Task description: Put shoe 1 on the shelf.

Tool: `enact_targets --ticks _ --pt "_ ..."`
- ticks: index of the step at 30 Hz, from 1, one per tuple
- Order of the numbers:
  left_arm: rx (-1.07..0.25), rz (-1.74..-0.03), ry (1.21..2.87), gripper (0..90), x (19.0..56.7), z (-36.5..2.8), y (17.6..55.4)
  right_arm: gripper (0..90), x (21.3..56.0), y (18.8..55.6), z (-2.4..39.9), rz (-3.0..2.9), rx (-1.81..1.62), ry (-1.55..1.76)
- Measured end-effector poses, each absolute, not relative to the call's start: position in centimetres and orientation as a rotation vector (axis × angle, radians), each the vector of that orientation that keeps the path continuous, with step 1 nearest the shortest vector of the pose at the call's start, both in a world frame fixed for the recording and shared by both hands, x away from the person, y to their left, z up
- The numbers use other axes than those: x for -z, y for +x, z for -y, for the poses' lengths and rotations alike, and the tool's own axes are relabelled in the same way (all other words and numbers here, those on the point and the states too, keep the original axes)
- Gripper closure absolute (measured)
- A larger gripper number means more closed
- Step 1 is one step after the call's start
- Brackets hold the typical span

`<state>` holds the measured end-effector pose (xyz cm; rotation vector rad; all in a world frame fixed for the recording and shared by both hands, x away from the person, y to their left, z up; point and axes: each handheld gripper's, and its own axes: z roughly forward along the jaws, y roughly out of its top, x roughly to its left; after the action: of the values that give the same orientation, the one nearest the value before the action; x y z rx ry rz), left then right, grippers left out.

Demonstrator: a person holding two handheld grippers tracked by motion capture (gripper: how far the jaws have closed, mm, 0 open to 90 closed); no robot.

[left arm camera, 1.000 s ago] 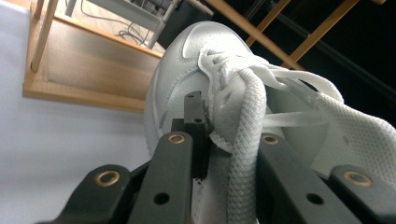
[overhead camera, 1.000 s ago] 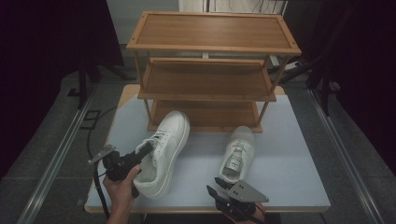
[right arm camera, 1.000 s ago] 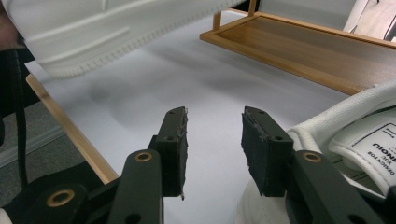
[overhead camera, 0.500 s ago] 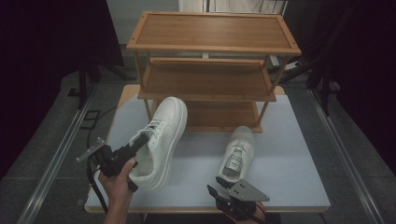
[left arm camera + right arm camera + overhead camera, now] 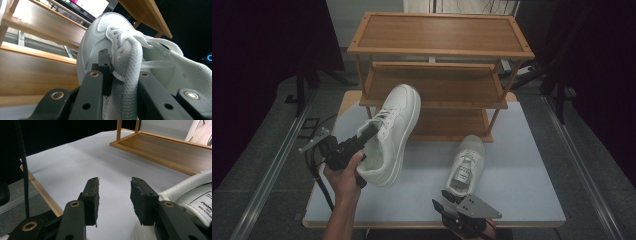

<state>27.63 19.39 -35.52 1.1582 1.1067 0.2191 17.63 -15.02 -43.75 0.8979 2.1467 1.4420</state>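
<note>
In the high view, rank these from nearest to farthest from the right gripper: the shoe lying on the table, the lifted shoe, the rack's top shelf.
From the right gripper, at the table's near edge:
1. The shoe on the table, just beyond its jaws.
2. The lifted shoe, off to the left, clamped in the left gripper.
3. The top shelf, at the far side.

Dim dark surroundings, table (image 5: pixel 522 165) evenly lit from above — soft shadows, near claw parts blurred.

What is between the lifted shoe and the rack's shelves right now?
Nothing visible. The left gripper holds the lifted shoe in front of the rack, toe toward the bare middle shelf. The second shoe lies on the table, off to the side.
</note>
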Motion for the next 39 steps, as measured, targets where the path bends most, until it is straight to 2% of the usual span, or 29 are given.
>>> enact_targets --ticks 39 --pt "-0.228 -1.154 1.139 82.5 33.4 -16.7 35.2 57.9 43.1 16.7 14.4 -2.16 -1.488 0.858"
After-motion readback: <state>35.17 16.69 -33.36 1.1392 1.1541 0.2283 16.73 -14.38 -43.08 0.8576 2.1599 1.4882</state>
